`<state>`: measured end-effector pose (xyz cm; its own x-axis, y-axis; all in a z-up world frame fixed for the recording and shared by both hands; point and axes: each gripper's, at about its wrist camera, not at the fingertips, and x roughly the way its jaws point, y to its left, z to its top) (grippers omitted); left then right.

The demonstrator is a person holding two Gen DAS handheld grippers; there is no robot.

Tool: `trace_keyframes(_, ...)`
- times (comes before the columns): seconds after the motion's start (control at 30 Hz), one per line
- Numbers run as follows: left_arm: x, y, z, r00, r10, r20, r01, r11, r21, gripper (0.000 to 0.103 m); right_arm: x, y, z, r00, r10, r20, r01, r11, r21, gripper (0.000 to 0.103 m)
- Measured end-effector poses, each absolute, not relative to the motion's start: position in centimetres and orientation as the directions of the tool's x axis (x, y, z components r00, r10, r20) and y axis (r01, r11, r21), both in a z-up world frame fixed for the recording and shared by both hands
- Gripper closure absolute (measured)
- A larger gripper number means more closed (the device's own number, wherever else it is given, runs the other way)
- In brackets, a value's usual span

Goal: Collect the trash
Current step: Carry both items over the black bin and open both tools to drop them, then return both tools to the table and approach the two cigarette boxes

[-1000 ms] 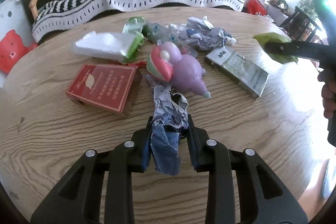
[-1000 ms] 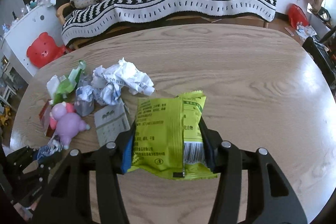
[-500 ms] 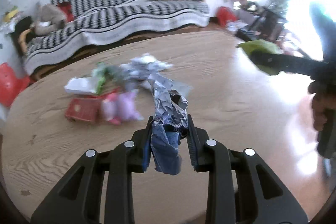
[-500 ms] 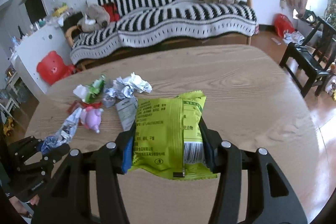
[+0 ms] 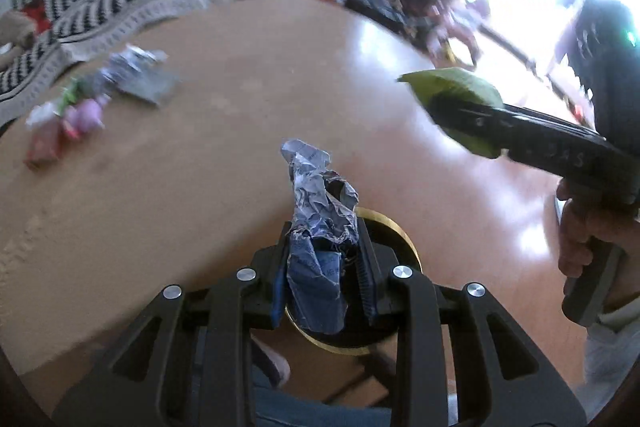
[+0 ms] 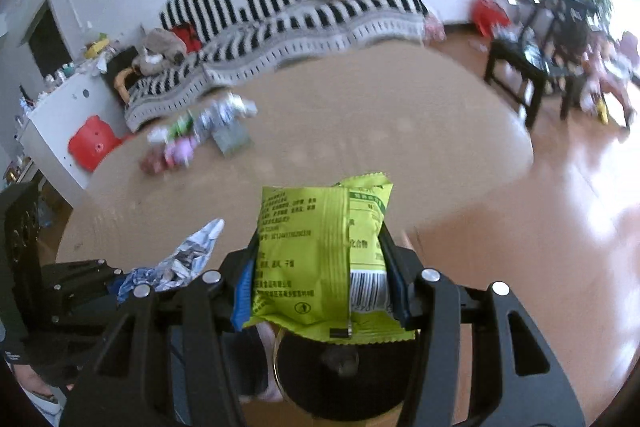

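Left claw (image 5: 325, 281) clamped on crumpled foil wrapper (image 5: 320, 227), long axis running up out of jaws toward 12. Right claw (image 6: 323, 279) pinching green snack bag (image 6: 316, 259) flat, top at 12. Black bin with gold rim (image 6: 340, 371) sits straight below both, at 6 o'clock, off bench (image 6: 360, 131) edge. Right looks bit more centered over it. Leftover trash pile (image 6: 192, 143) way back on bench, 10 o'clock.

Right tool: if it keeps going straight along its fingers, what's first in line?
Probably the black bin with the gold rim. The right tool, shut on the green snack packet, points steeply down, and the bin's mouth sits just below the packet, past the table edge. Depth is uncertain.
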<state>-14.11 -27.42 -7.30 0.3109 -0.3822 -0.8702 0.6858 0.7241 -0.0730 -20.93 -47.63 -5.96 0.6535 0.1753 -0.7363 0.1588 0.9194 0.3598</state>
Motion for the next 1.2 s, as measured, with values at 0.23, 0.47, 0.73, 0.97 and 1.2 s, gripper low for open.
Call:
trace_keyframes(0.23,-16.5,-29.9,-12.5,0.237,-0.306,-0.922,0.705,0.707,-0.054,0.075,-24.3,-48.2,-14.4,0.549,0.279,-0.788,0.248,0.846,0.473,0.051)
trace_keyframes(0.47,-15.6,-31.1,-16.0,0.166,-0.257,-0.952,0.715,0.696,-0.064,0.075,-24.5,-48.9,-18.5,0.492,0.339,-0.802,0.302,0.797,0.523,0.051)
trace_keyframes(0.73,-15.9,-31.4,-17.5,0.123,-0.232,-0.965,0.723,0.687,-0.073,0.067,-23.9,-49.1,-19.7,0.462,0.381,-0.801,0.342,0.756,0.558,0.048)
trace_keyframes(0.97,-15.9,-31.7,-16.1,0.203,-0.205,-0.958,0.716,0.698,0.002,0.011,-24.3,-50.8,-18.4,0.505,0.367,-0.781,0.365,0.729,0.579,0.009)
trace_keyframes(1.2,-13.3,-28.3,-10.4,0.371,-0.259,-0.892,0.634,0.772,0.039,0.006,-21.9,-49.8,-13.2,0.601,0.231,-0.765,0.304,0.82,0.486,0.007)
